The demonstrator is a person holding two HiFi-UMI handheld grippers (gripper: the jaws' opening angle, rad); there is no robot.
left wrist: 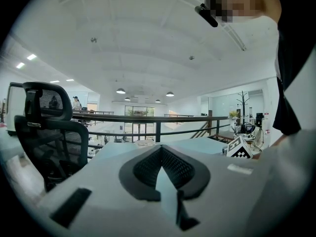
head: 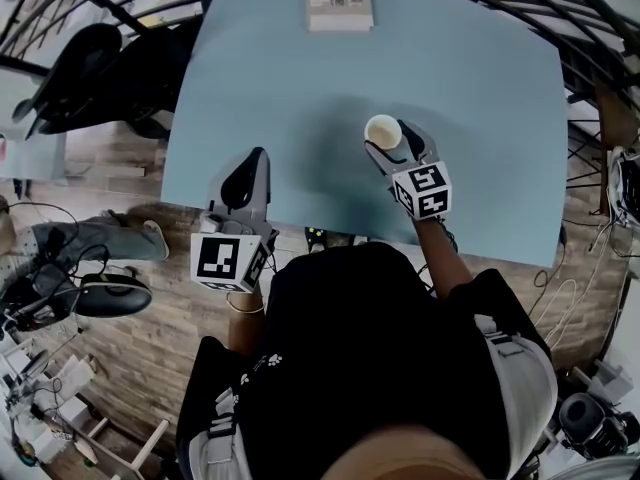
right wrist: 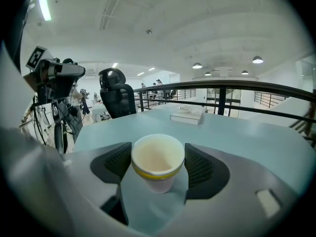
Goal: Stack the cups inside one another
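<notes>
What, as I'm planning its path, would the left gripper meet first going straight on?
The left gripper would cross bare table, then perhaps meet the book at the far edge; depth unclear.

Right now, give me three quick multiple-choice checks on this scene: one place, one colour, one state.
1. Where does the book lie on the table?
A. At the near edge
B. In the middle
C. At the far edge

2. What colour is the band round the cup?
A. Yellow
B. Red
C. Green

3. How is the left tool?
A. Open round the cup
B. Shut, with nothing in it
C. Shut on the book

Key:
1 C: the head view shows the book at the edge farthest from the person.
2 A: the right gripper view shows a yellow ring just below the rim.
3 B: the left gripper view shows its jaws meeting with nothing between them.
</notes>
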